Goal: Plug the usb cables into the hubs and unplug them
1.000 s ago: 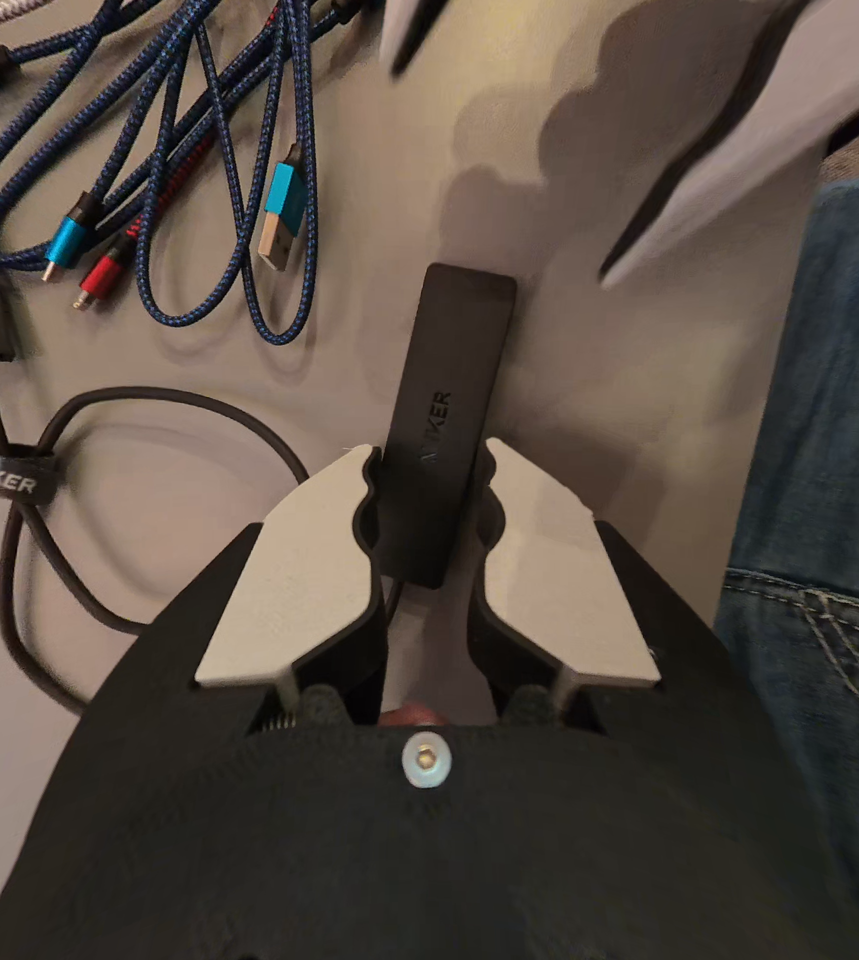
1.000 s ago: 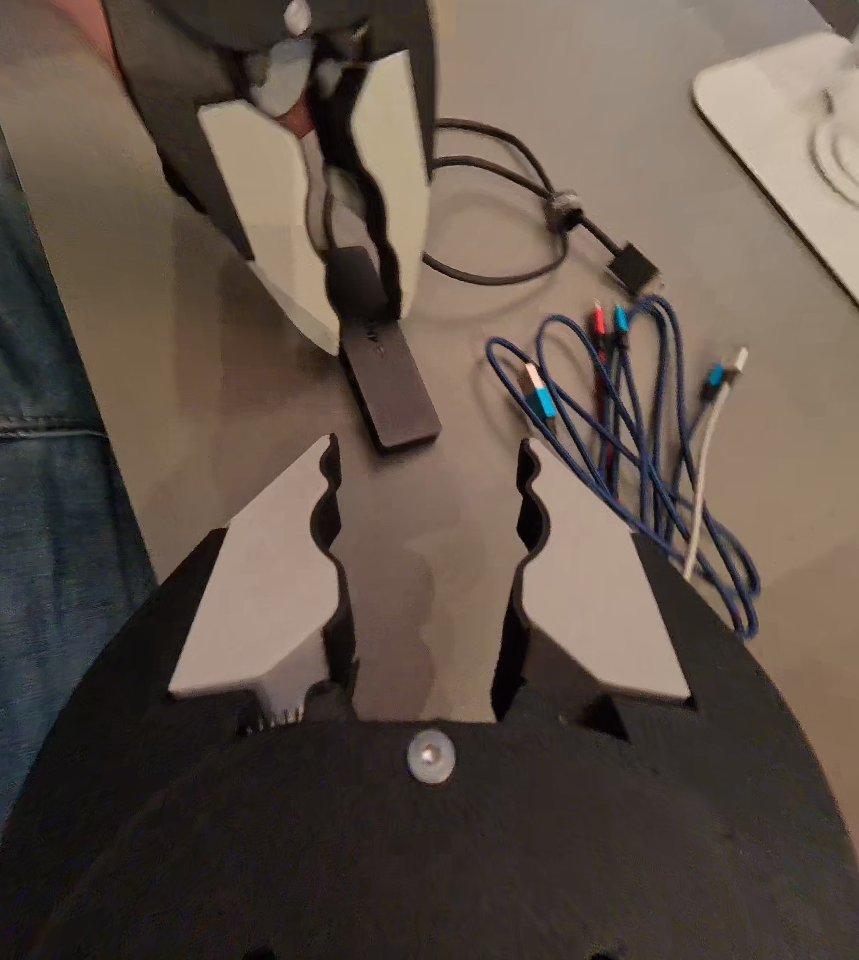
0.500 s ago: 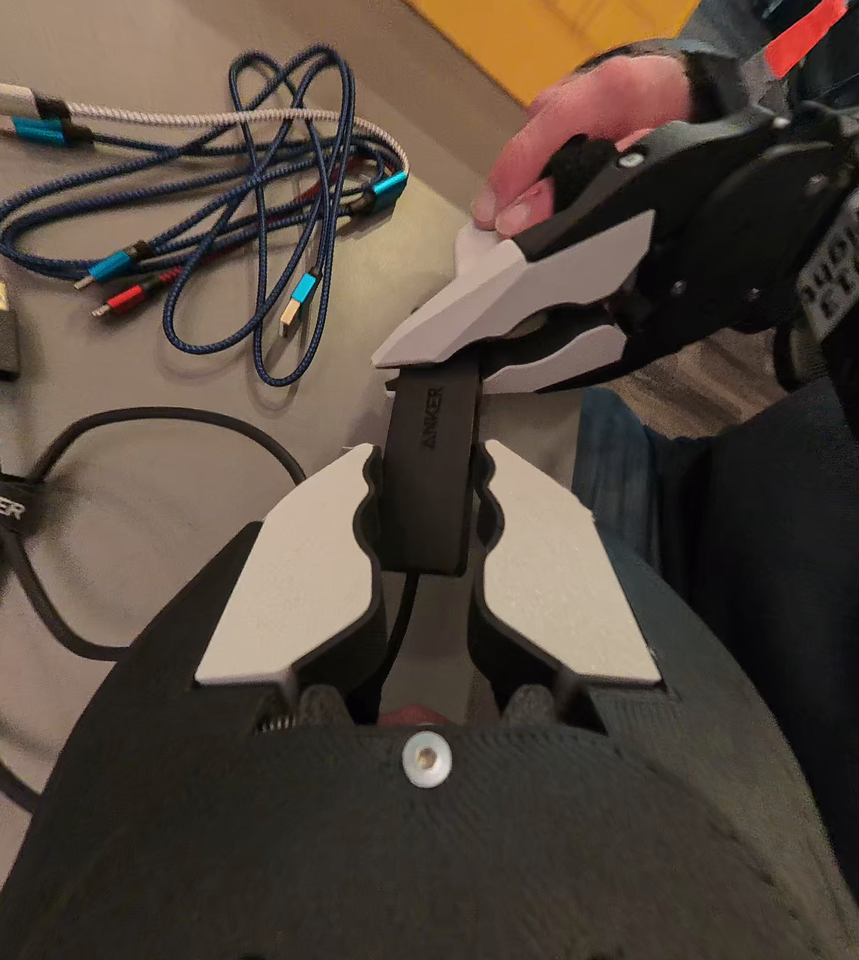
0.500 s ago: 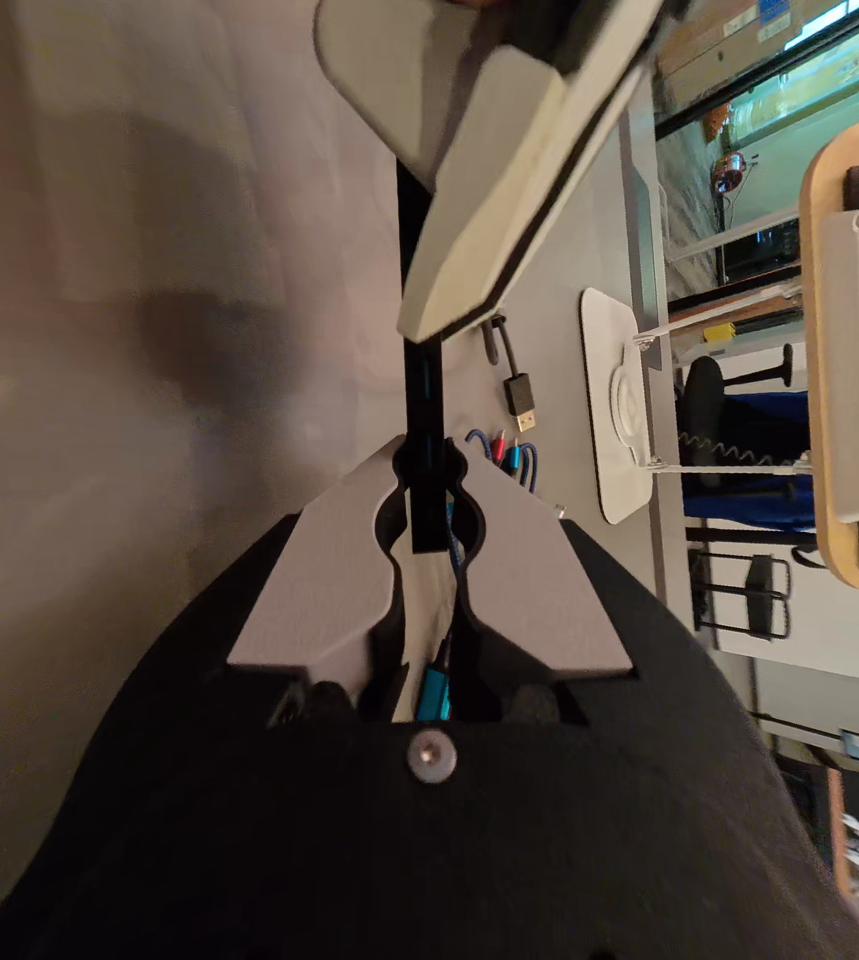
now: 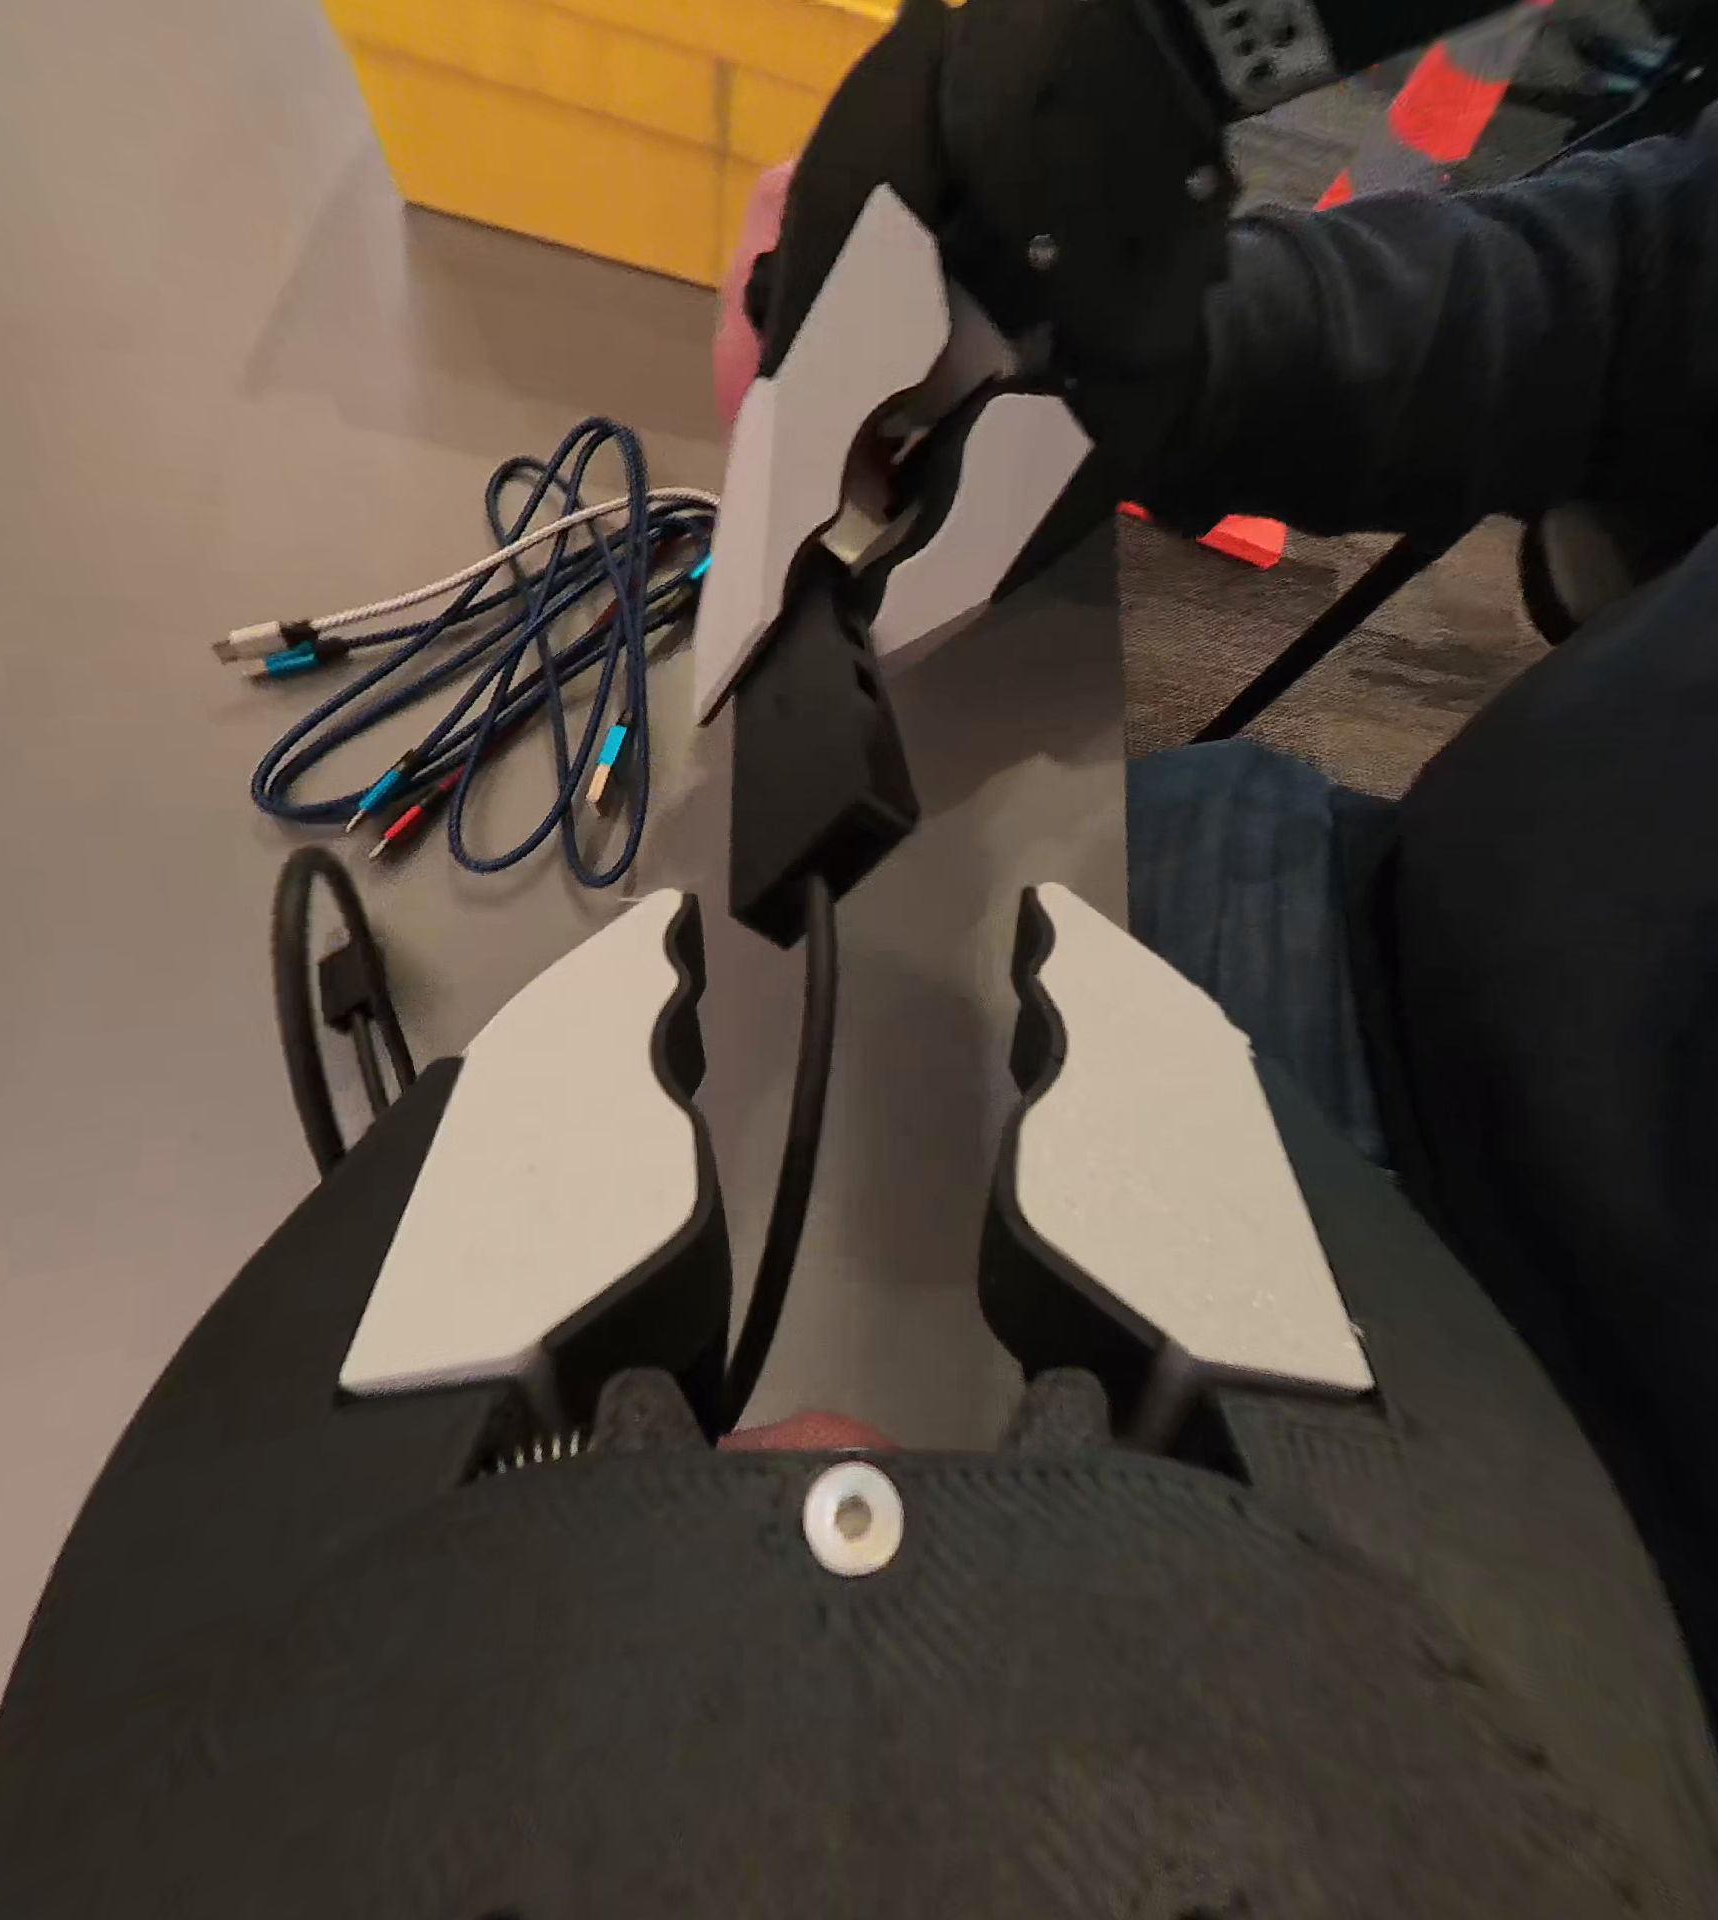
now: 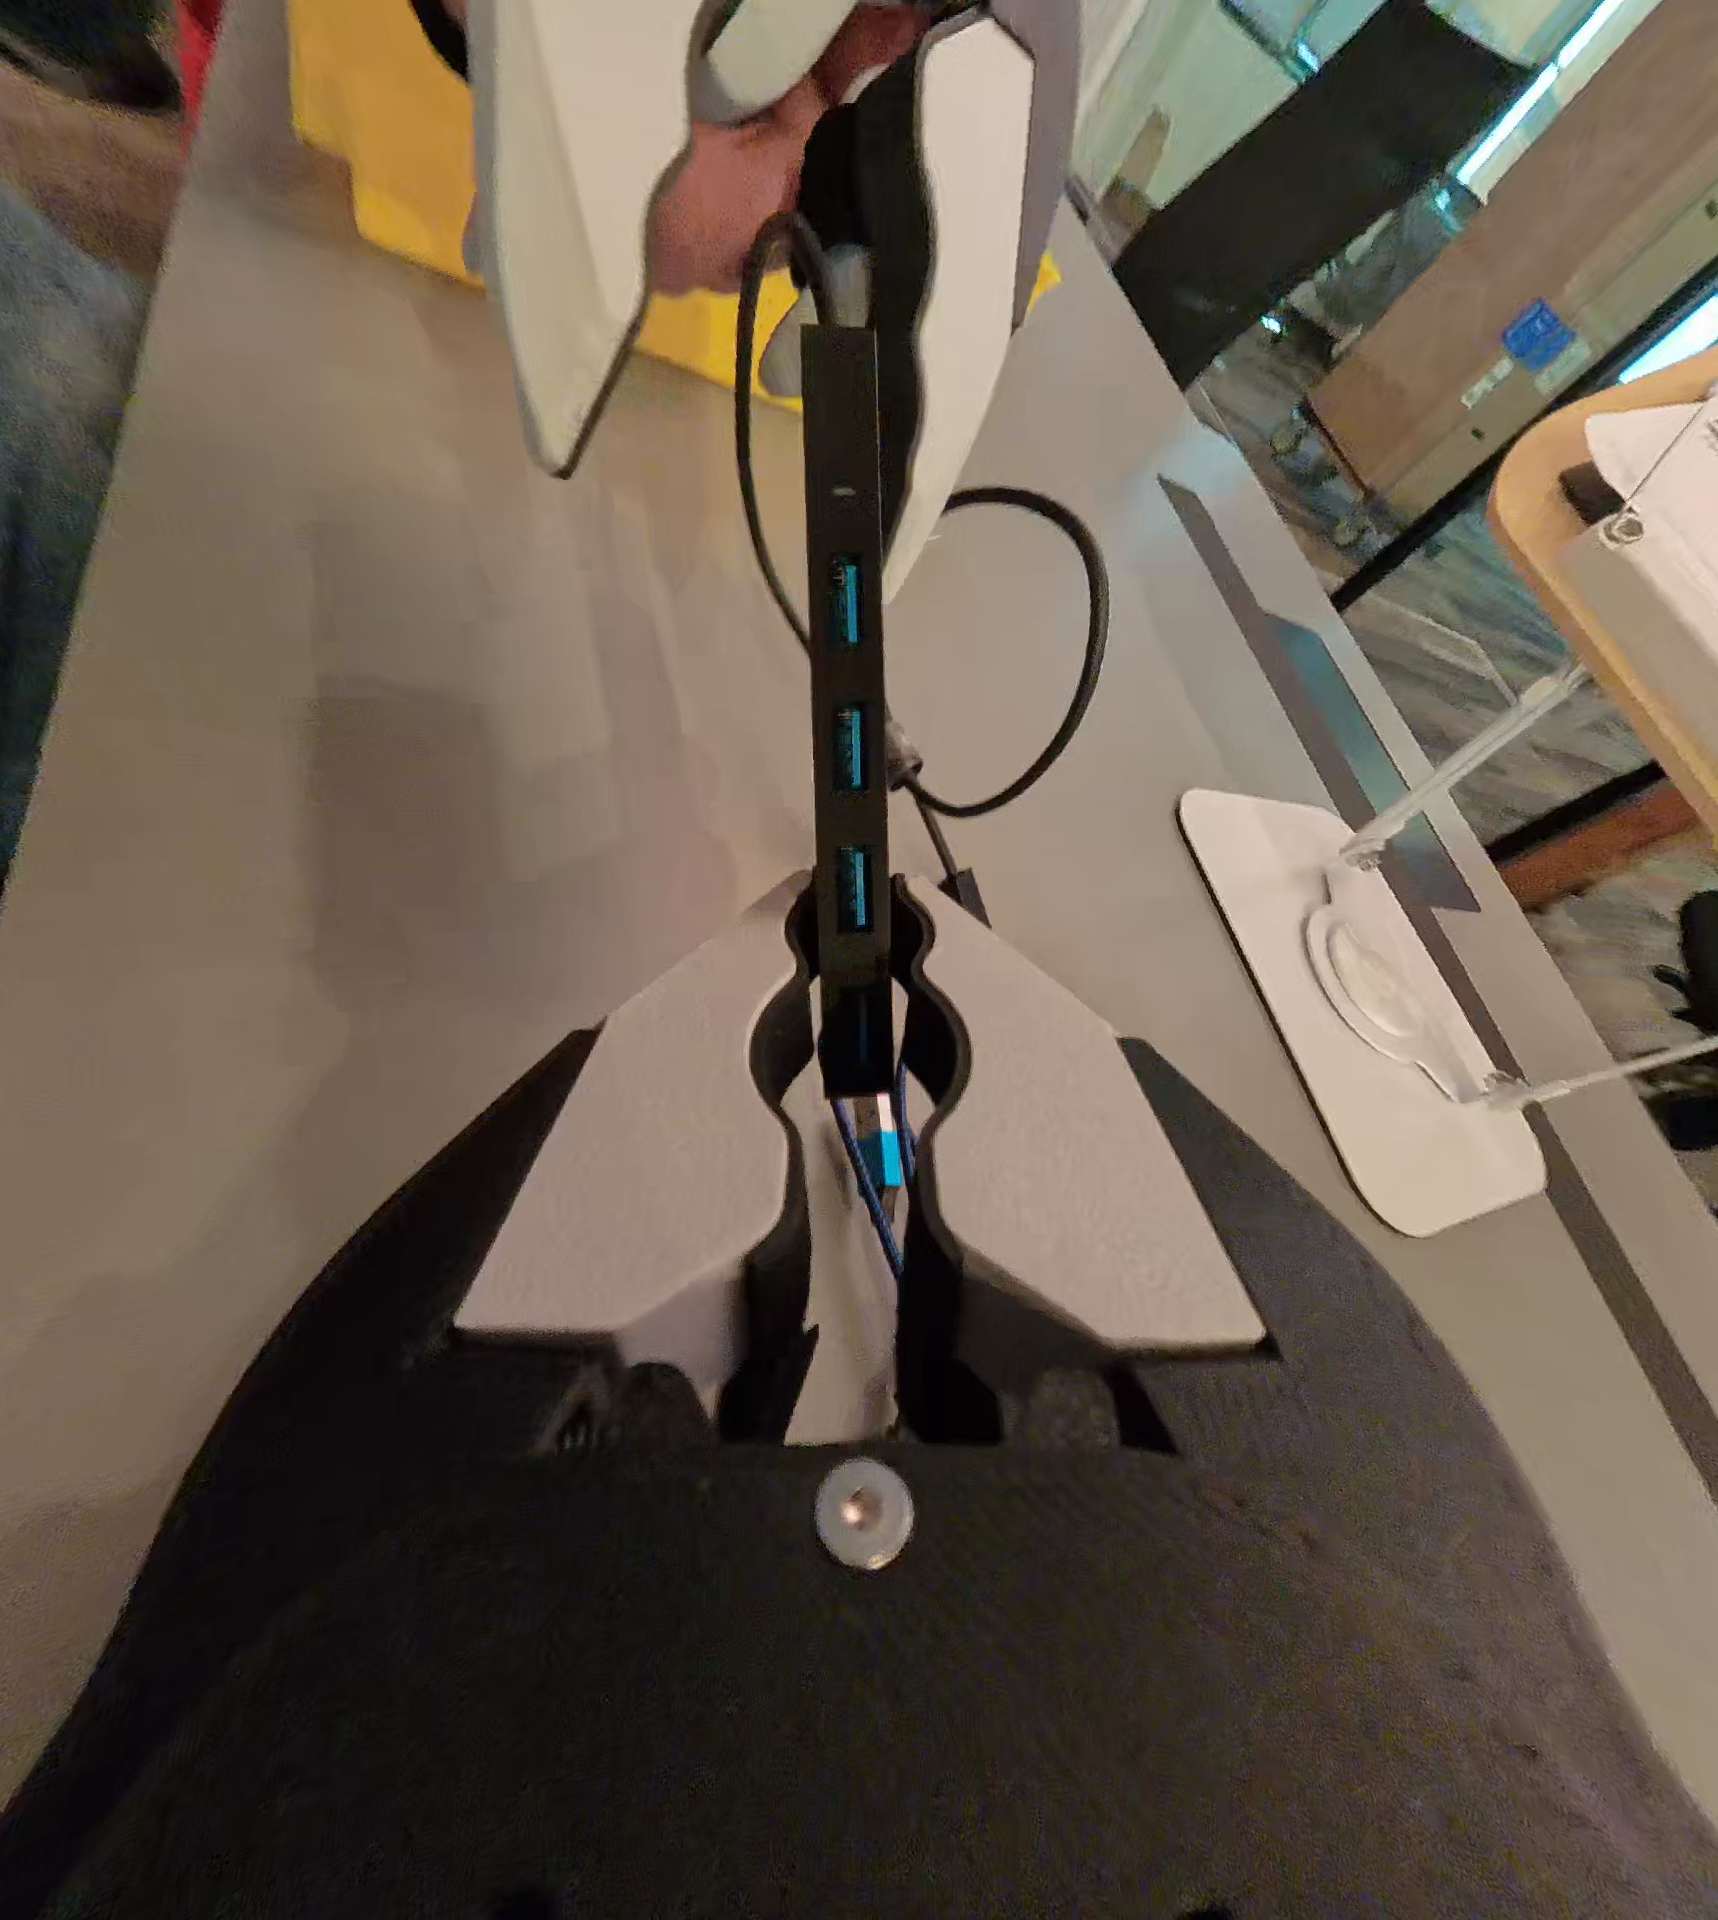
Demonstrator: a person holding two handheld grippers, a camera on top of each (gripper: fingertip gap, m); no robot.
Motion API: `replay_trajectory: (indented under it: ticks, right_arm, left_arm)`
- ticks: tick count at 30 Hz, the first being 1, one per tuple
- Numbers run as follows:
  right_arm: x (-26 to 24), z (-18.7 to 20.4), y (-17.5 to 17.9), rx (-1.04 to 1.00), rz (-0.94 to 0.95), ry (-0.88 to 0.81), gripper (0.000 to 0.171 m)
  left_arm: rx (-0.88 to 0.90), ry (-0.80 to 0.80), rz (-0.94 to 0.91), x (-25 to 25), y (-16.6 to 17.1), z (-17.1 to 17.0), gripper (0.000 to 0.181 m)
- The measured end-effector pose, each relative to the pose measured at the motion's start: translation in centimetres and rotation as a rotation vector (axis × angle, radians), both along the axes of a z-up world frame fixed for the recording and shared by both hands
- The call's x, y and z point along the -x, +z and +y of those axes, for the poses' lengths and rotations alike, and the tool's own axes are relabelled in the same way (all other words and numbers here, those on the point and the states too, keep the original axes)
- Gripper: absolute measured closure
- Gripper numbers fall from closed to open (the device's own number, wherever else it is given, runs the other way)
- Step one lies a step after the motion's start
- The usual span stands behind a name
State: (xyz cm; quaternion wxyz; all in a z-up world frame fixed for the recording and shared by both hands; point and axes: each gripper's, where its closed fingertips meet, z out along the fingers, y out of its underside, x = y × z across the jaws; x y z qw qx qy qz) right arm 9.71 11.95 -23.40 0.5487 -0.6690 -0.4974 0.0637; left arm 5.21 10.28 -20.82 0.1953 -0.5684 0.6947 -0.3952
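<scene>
Now the right tongs (image 6: 853, 914) clamp the slim black plastic USB hub (image 6: 847, 665) above the grey worktop (image 5: 86, 520); left tongs (image 5: 855, 935) gape apart just behind the hub. Only the left view shows braided blue cables (image 5: 512, 686) beyond the hub.

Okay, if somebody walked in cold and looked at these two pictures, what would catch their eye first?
Probably the black USB hub, held up off the grey table with its row of blue ports facing the right wrist view; the right tongs are shut on its near end. In the left wrist view the left tongs are open, the hub's cord running between them. Next, the tangle of blue braided cables on the table and the yellow box beyond.
</scene>
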Motion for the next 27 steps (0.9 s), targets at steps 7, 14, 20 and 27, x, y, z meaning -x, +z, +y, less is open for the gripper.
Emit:
replay_trajectory:
  ticks: [7, 14, 20, 27]
  right_arm:
    - [1.0, -0.8, 1.8, 0.022, 0.155, 0.145, 0.163]
    - [2.7, -3.2, 3.7, 0.017, 0.131, 0.33, 0.163]
    - [4.1, -4.6, 5.1, -0.016, 0.077, 0.464, 0.164]
    - [4.2, -5.0, 5.4, -0.02, 0.094, 0.536, 0.163]
  left_arm:
    - [0.072, -0.092, -0.058, 0.0, 2.3, -1.9, 0.127]
    - [0.288, -0.245, -0.001, 0.7, 3.4, -2.7, 0.085]
    - [0.265, -0.486, 0.166, 1.2, 2.3, -5.4, 0.043]
    - [0.276, -0.587, 0.119, 0.2, 3.2, -7.5, 0.034]
